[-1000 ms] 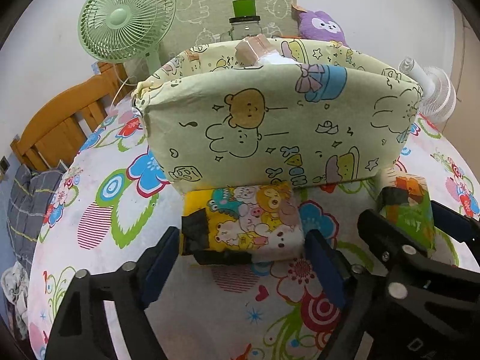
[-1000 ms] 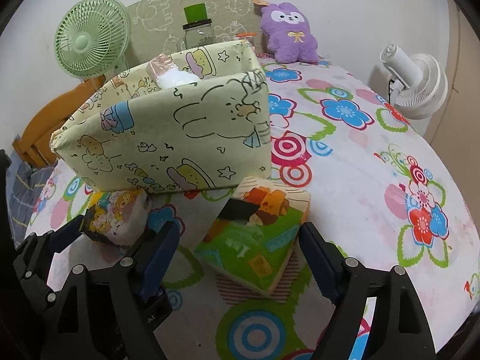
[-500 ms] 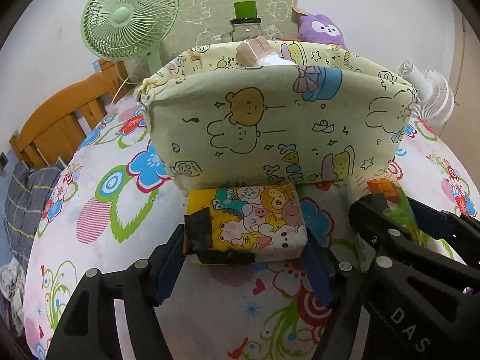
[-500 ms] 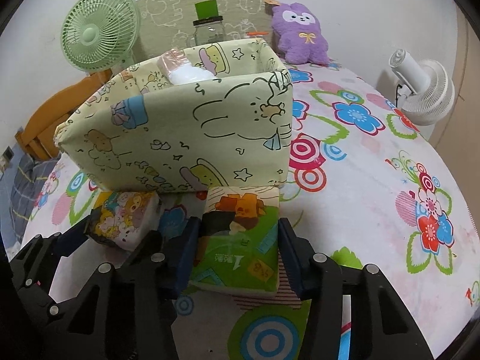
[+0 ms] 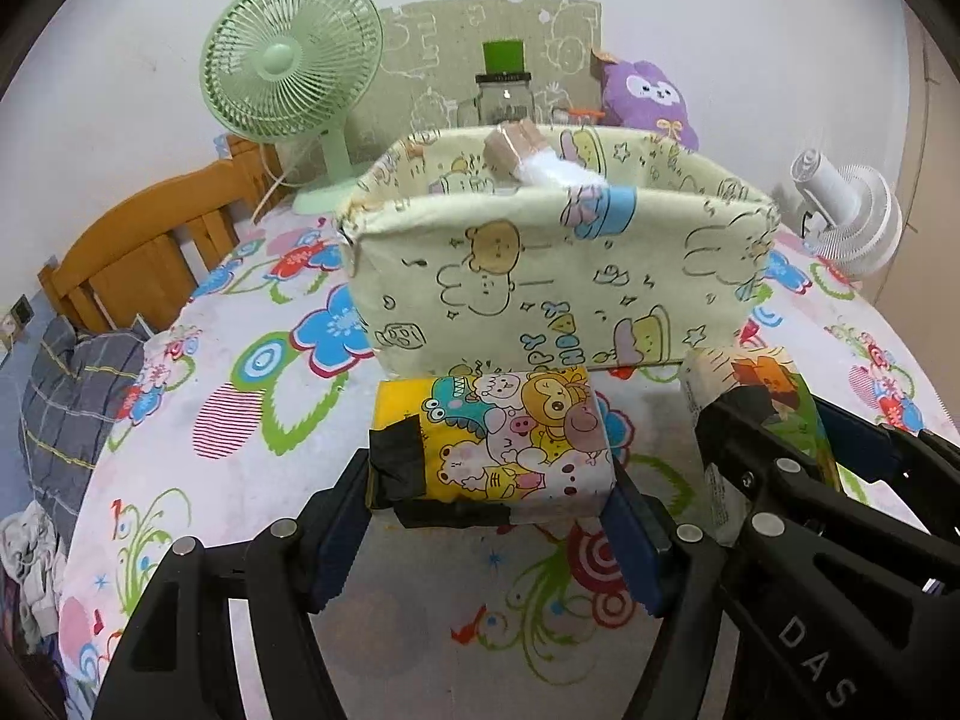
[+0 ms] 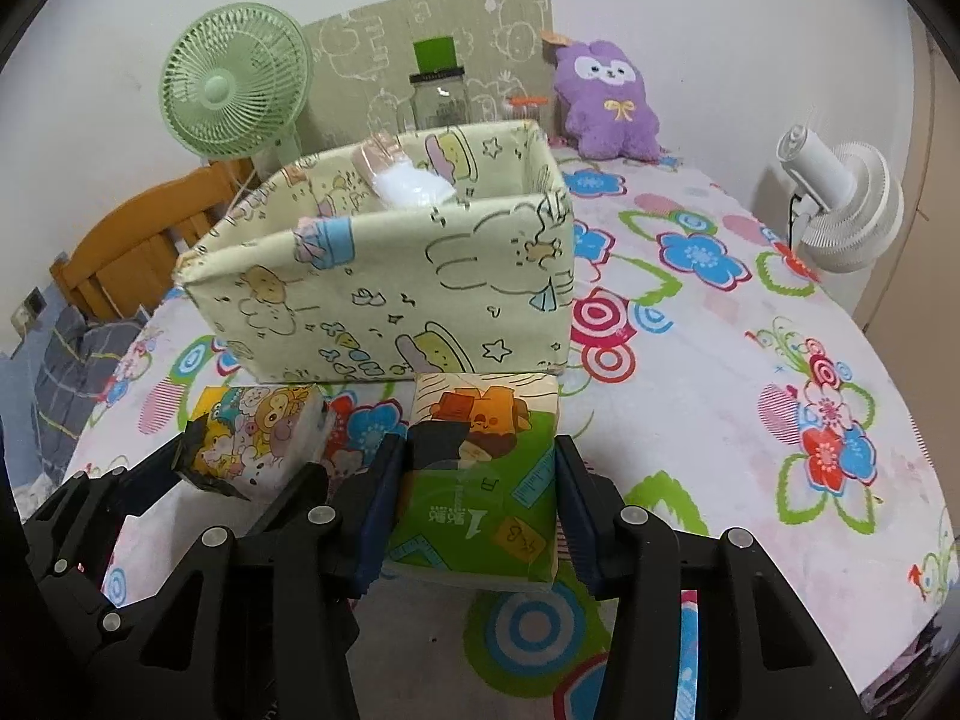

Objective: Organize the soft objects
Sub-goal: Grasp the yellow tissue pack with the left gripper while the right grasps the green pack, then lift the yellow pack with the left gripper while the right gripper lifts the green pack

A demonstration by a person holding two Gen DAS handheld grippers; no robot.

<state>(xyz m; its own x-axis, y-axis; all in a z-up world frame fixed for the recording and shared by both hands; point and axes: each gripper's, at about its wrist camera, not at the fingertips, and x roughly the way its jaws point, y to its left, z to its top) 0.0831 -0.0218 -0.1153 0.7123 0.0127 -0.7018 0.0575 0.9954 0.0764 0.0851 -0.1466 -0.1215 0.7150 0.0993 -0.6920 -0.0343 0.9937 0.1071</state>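
On floral-cloth worktop (image 6: 750,360), before pale green cartoon-print fabric bin (image 5: 558,276), we note left claw (image 5: 489,531) clamping yellow cartoon tissue pack (image 5: 498,441); right claw (image 6: 471,516) clamping green-orange tissue pack (image 6: 480,480). Packs side by side.

Two tissue packs lie on the tablecloth: a cartoon-animal tissue pack (image 5: 492,441) and a green tissue pack (image 6: 480,480). One fabric storage box (image 6: 384,294) holds one wrapped pack (image 6: 408,180). Two fans: a green fan (image 6: 231,90) and a white fan (image 6: 840,204). One glass jar (image 6: 438,99), one purple plush toy (image 6: 606,102).
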